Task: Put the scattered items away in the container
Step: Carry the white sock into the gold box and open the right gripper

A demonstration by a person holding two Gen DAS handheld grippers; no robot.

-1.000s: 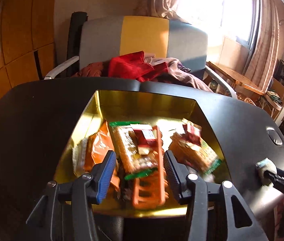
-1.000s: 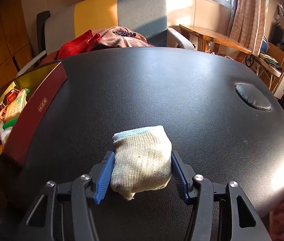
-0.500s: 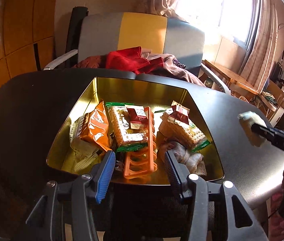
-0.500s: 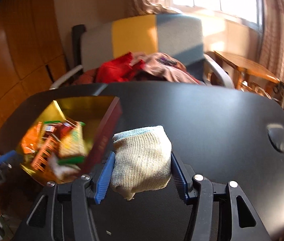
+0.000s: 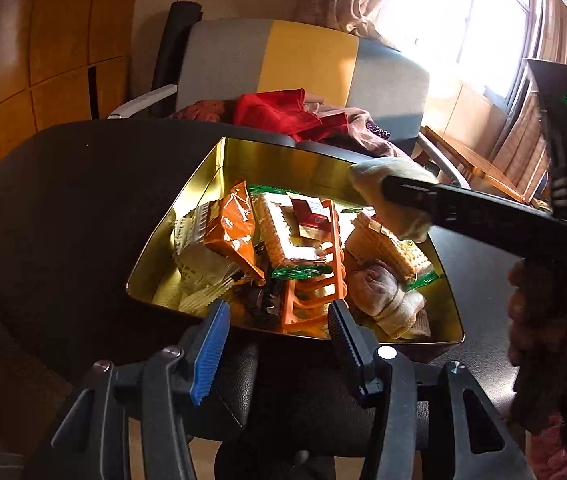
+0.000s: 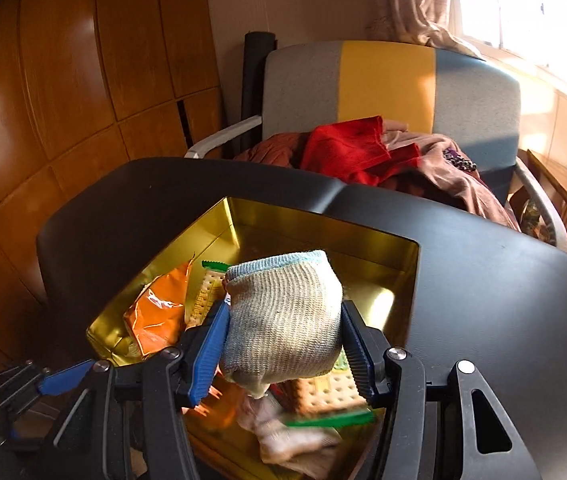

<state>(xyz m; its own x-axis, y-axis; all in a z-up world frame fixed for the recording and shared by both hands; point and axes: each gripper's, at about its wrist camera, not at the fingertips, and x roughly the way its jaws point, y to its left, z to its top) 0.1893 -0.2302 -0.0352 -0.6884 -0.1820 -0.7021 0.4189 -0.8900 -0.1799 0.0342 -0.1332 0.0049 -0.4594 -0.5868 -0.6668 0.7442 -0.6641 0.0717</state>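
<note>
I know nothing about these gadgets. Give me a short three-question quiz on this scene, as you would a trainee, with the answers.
1. True or false: the right gripper holds a rolled sock.
2. Multiple choice: the sock hangs over A) the chair, B) the gold tin, C) the floor.
3. Fill in: the left gripper holds ____.

Key: 1 true, the jaws are shut on the sock. 2 B, it is above the tin, not yet dropped. 3 nothing, its jaws stand open near the tin's near rim.
</note>
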